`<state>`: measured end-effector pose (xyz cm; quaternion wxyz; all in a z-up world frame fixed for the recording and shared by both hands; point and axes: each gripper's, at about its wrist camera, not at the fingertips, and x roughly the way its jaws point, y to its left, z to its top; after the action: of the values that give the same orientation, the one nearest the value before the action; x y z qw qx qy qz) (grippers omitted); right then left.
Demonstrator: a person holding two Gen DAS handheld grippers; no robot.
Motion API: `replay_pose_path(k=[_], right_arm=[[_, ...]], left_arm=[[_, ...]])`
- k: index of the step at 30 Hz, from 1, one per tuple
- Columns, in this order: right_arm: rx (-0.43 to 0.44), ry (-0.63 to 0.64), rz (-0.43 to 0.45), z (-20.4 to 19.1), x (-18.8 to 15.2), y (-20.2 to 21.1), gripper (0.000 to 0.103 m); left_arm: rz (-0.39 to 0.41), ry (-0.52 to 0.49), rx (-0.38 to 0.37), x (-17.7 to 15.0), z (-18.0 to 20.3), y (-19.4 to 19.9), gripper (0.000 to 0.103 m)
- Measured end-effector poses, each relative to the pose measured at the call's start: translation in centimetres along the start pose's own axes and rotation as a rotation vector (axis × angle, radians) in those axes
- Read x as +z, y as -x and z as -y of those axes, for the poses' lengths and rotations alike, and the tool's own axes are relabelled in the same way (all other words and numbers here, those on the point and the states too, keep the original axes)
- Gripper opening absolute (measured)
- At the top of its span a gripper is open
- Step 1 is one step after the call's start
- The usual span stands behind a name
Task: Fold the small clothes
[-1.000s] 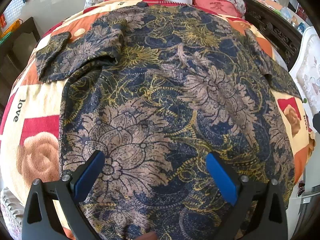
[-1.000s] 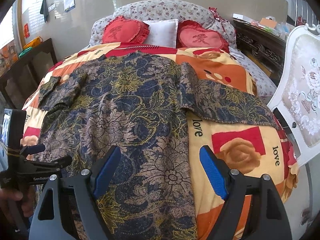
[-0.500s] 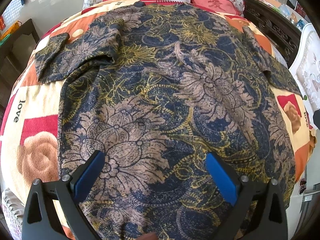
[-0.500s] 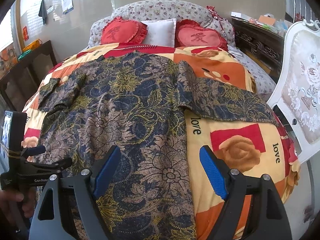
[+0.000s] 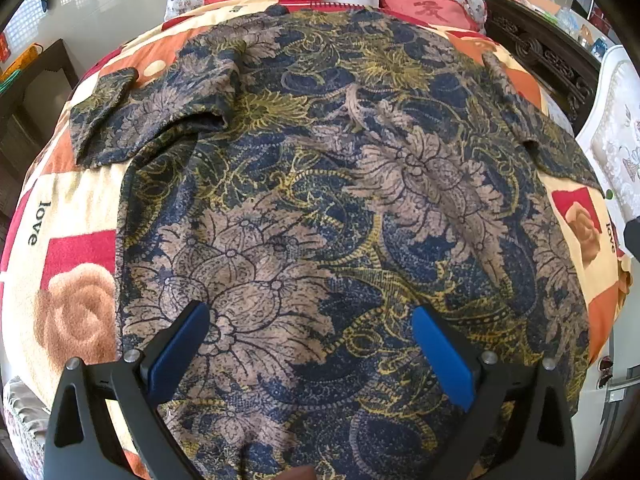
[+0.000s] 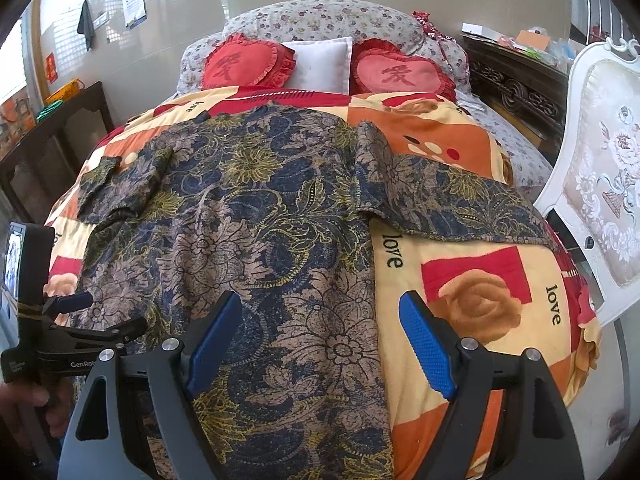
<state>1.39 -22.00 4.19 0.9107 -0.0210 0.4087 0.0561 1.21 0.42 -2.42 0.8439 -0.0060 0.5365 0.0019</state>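
A navy, gold and tan floral shirt (image 5: 320,200) lies spread flat on the bed, collar toward the pillows, both short sleeves out. It also shows in the right wrist view (image 6: 248,232). My left gripper (image 5: 310,344) is open and empty, hovering over the shirt's lower middle. My right gripper (image 6: 320,336) is open and empty above the shirt's right hem edge. The left gripper's body (image 6: 60,340) shows at the left of the right wrist view, near the shirt's lower left side.
The shirt rests on a patchwork rose blanket (image 6: 480,288). Two red heart cushions (image 6: 244,64) and a white pillow (image 6: 320,64) sit at the headboard. A white upholstered chair (image 6: 600,184) stands close on the right, dark wooden furniture (image 6: 516,84) behind it, a dark side table (image 6: 52,148) on the left.
Both grippers have eased slightly forward over the shirt. Both stay open. The shirt has not moved.
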Motion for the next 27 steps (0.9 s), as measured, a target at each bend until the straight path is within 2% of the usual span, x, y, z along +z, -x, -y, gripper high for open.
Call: replay_pose_path(k=[27], right_arm=[[0.006,0.003,-0.002,-0.52,0.08,0.40,0.070]], left_arm=[[0.001,-0.005,0.002,0.06,-0.11,0.22,0.103]])
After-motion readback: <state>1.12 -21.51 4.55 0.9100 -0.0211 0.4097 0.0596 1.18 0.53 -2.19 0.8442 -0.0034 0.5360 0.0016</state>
